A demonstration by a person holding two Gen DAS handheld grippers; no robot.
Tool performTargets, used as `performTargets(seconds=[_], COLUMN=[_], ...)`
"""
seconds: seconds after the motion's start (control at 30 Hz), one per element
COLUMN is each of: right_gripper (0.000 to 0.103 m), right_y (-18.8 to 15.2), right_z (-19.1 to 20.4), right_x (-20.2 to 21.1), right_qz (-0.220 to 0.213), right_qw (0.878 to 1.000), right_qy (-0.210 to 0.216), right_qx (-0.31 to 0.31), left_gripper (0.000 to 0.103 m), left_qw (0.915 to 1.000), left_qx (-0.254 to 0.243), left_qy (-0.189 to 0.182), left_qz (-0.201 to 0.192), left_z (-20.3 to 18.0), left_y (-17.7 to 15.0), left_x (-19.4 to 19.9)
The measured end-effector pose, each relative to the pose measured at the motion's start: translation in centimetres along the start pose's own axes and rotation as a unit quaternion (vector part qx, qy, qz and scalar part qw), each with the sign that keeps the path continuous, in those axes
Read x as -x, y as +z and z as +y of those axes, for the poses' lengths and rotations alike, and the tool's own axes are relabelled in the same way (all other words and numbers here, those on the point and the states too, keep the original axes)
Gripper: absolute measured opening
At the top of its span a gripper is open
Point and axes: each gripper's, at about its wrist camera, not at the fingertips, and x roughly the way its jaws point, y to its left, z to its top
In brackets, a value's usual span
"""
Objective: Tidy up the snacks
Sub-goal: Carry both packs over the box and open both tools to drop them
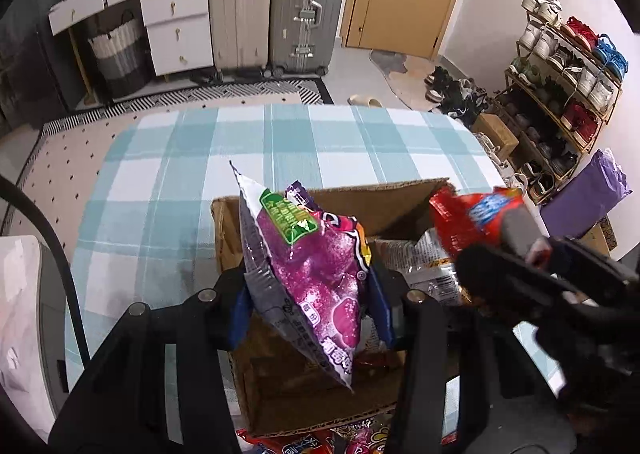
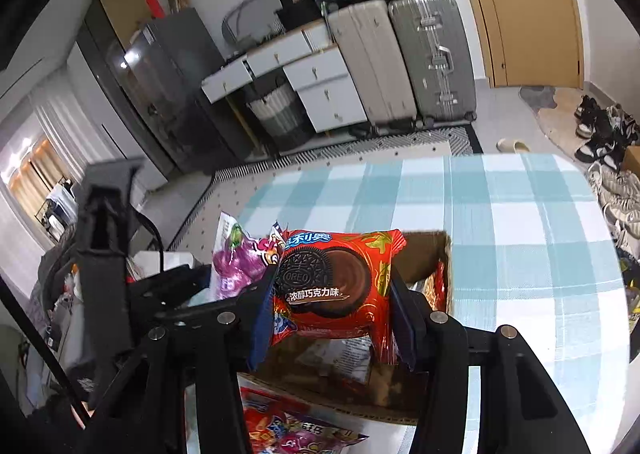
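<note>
Two packets hang over the open brown cardboard box point(image 1: 392, 202) on the checked counter point(image 1: 168, 158): left gripper point(image 1: 308, 294) jaws clamp a purple candy bag point(image 1: 320, 266), right gripper point(image 2: 332, 318) jaws clamp a red Oreo packet point(image 2: 336, 282). Some snacks already lie inside; a few bright packets point(image 2: 292, 426) remain outside.

Both held packets crowd the cardboard box point(image 1: 228, 230) mouth; checked tablecloth point(image 1: 280, 134) beyond lies open for passage.

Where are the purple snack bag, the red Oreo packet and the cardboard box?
purple snack bag point(image 1: 316, 266): left wrist view, bag's middle.
red Oreo packet point(image 2: 332, 286): right wrist view, cookie picture.
cardboard box point(image 1: 376, 206): left wrist view, far inner wall.
</note>
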Motion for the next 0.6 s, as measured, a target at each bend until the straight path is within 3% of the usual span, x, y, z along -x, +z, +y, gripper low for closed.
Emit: performTargets(seconds=[0.13,0.37,0.43,0.5,0.6], right_gripper=[0.052,0.055,0.062,0.065,0.069], right_y=[-1.1,-2.1,-2.1,-2.1,-2.1], right_z=[-1.1,-1.4,-1.1,-0.6,-0.2], right_x=[-1.7,-2.3,-1.4,-0.1,2.1], right_qz=[0.008,0.012,0.006,-0.009,-0.028], right_qw=[0.999,0.998,0.999,0.999,0.999], right_qy=[0.021,0.018,0.02,0.017,0.017], right_qx=[-0.035,-0.053,-0.044,-0.034,-0.027], left_gripper=[0.045,0.052,0.059,0.075,0.08], left_qw=[0.9999,0.9994,0.9995,0.9998,0.9998], left_qx=[-0.002,0.007,0.006,0.009,0.018], left_qy=[-0.001,-0.01,-0.014,-0.01,0.0], left_qz=[0.014,0.033,0.028,0.015,-0.01], left_z=[0.9,2.0,2.1,2.0,2.1], left_y=[-0.4,-0.7,-0.6,-0.7,-1.1], left_x=[-1.4,-2.0,-1.5,-0.6,1.6])
